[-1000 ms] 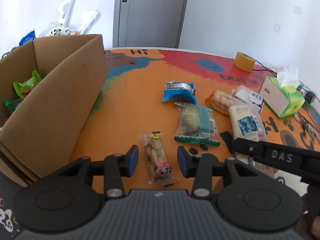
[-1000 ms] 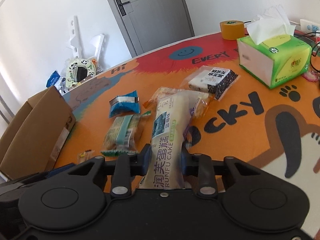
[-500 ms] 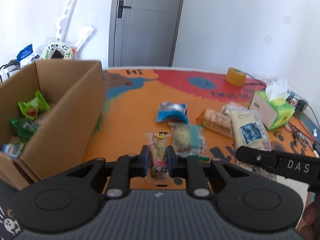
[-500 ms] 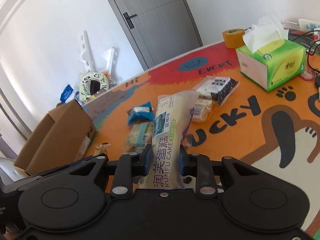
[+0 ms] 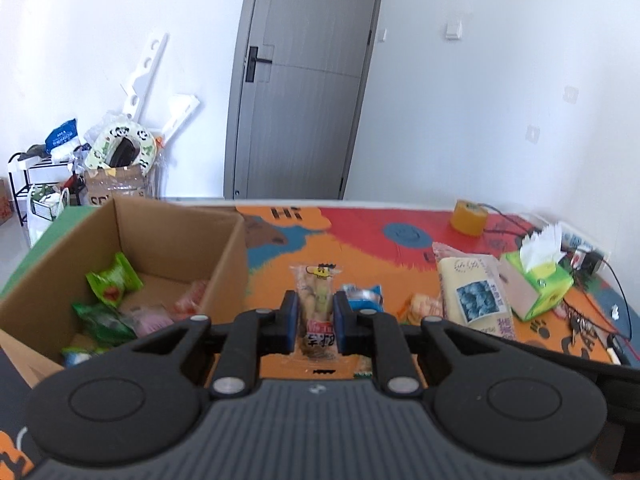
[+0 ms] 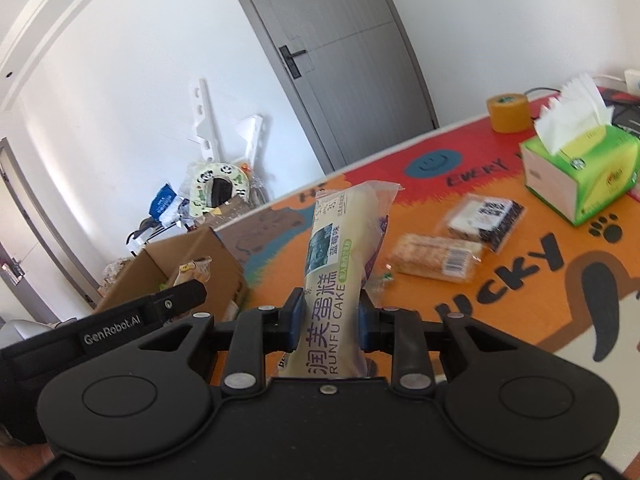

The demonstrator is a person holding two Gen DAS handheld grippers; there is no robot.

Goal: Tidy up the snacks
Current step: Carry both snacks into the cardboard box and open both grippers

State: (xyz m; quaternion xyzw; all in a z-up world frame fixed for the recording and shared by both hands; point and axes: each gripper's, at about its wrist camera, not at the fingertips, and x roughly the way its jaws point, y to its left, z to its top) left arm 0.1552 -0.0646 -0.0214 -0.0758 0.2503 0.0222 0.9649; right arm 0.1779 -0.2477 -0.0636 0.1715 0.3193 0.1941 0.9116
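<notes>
Partway done: several snacks lie in the cardboard box [image 5: 176, 240], the left gripper [image 5: 314, 320] clamps a small snack packet [image 5: 316, 300], the right gripper [image 6: 330, 316] clamps the Runfu cake [image 6: 340, 248], and a few packets remain on the table [image 5: 400, 256]

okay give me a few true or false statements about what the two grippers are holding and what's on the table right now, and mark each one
1. The left gripper is shut on a clear snack packet. True.
2. The right gripper is open with nothing in it. False: it is shut on the Runfu cake pack.
3. The cardboard box already holds green packets. True.
4. The tissue box is blue. False: it is green and white.
5. The roll of tape sits inside the cardboard box. False: it stands on the table mat beyond the tissue box.
</notes>
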